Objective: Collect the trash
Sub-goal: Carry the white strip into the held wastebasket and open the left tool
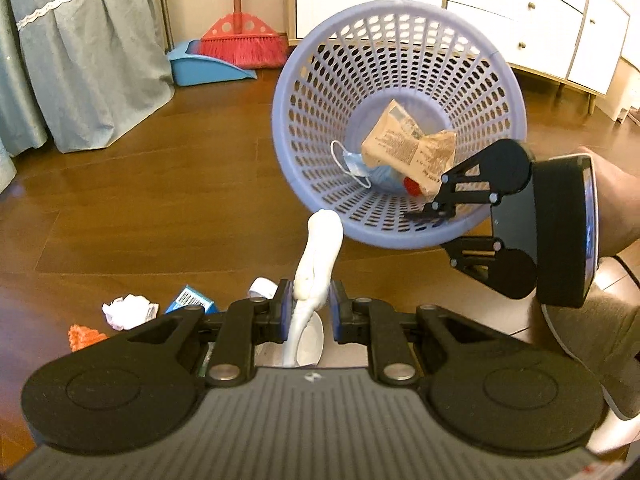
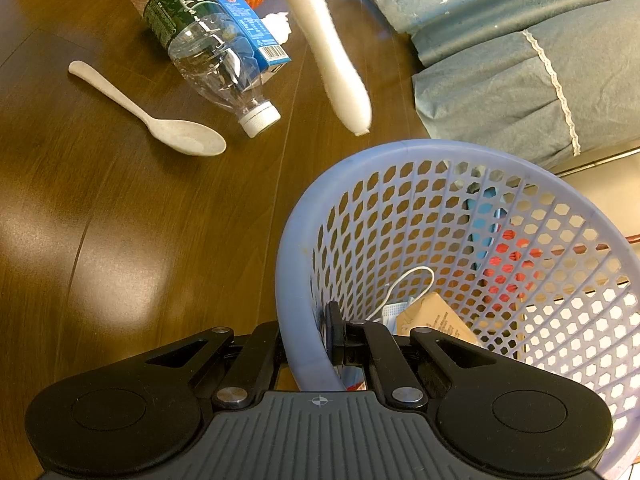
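Observation:
My left gripper (image 1: pixel 308 300) is shut on a long white soft tube (image 1: pixel 322 248), which sticks forward toward the tilted lilac mesh basket (image 1: pixel 280 120). My right gripper (image 1: pixel 448 232) is shut on the basket's near rim (image 2: pixel 288 272), one finger inside and one outside, and holds the basket's mouth toward the tube. Inside the basket lie a brown paper pack (image 1: pixel 404 148), a face mask (image 1: pixel 352 164) and something red. In the right wrist view the tube (image 2: pixel 340 68) hangs just short of the rim. On the floor are a clear bottle (image 2: pixel 200 44), a blue carton (image 2: pixel 248 20) and a white spoon (image 2: pixel 176 132).
Crumpled paper (image 1: pixel 128 310) and an orange cloth (image 1: pixel 82 336) lie on the wooden floor to the left. A red broom (image 1: pixel 240 40) and a blue dustpan (image 1: pixel 204 66) stand at the back, beside a teal fabric cover (image 1: pixel 80 60). White drawers (image 1: pixel 540 20) stand behind the basket.

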Tool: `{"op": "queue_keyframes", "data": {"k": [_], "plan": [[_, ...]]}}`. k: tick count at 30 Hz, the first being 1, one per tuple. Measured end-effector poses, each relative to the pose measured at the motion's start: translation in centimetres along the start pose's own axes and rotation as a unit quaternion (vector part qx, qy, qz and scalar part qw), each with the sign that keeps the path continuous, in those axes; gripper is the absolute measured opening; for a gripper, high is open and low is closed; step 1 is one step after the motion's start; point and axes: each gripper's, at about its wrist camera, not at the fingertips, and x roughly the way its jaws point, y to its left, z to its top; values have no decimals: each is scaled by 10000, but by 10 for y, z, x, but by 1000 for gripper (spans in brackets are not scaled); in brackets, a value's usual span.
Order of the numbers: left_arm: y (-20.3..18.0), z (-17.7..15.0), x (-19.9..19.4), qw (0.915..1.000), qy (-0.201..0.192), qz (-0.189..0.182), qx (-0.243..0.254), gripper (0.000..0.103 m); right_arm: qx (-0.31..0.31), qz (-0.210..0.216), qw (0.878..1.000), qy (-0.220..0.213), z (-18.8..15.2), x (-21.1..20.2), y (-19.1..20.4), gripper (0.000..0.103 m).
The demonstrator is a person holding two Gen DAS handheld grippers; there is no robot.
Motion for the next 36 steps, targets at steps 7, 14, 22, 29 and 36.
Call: {"op": "queue_keyframes", "data": {"k": [7, 14, 22, 29, 36], "plan": [[-4, 7, 1, 10000, -28, -54, 6, 15, 13, 3, 10000, -2, 0, 1, 0, 1], [-5, 15, 2, 9999, -80, -115, 11, 15, 13, 7, 10000, -1, 0, 1, 0, 1], [-13, 42, 8, 9993, -248, -269, 72, 15, 24, 8, 10000, -6, 0, 1, 1, 1], [-26, 68, 24, 9986, -287, -387, 211, 15, 54, 23, 10000, -9, 0, 1, 2, 1], [-32, 96, 47, 9980, -414, -455, 123, 15, 87, 31, 10000, -17, -1, 1, 1, 1]]}}
